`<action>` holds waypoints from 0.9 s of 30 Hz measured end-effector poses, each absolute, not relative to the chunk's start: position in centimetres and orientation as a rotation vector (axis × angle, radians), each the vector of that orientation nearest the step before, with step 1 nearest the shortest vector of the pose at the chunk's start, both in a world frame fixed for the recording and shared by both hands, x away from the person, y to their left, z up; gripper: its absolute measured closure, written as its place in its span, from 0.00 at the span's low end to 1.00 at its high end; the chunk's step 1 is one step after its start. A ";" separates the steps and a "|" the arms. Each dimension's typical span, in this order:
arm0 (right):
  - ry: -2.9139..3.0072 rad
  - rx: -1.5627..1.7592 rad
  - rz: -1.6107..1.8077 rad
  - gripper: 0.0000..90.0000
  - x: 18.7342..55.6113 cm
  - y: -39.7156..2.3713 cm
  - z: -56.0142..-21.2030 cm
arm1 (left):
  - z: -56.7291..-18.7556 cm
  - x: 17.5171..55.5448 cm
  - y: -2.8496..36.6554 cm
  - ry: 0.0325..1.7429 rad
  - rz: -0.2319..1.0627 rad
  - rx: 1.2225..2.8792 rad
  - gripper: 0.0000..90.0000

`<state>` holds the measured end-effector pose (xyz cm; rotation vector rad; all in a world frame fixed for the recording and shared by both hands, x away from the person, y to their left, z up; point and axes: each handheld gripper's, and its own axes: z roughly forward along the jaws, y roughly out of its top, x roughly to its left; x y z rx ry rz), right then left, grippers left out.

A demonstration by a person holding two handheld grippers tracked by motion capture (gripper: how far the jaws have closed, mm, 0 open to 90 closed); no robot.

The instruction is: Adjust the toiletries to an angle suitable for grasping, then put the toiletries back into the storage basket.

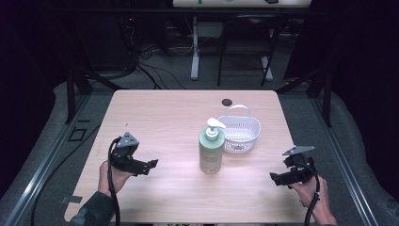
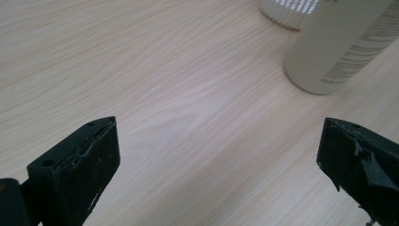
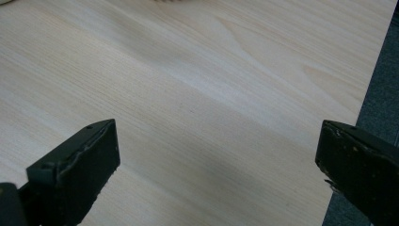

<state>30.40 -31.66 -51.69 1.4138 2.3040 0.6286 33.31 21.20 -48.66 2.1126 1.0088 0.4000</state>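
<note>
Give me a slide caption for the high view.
Pump bottle standing beside white basket on a wooden table, open left tool and right tool waiting either side.

Centre: pump bottle (image 1: pixel 211 150) upright, white basket (image 1: pixel 240 133) just behind it, blocking.
Left half of surface (image 1: pixel 155 117): bare, passable.
Near edge: bare between both tongs.

Bright overhead light on the table (image 1: pixel 155 113), dark surroundings, soft focus.
</note>
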 end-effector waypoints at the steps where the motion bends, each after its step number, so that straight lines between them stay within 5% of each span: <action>1: 2.302 1.413 0.630 0.00 30.4 -31.6 -51.7 | -49.0 33.3 21.6 1.030 0.388 2.127 0.00; 27: 2.301 1.359 0.756 0.00 29.6 -30.0 -50.6 | -50.9 32.9 22.8 1.180 0.337 2.191 0.00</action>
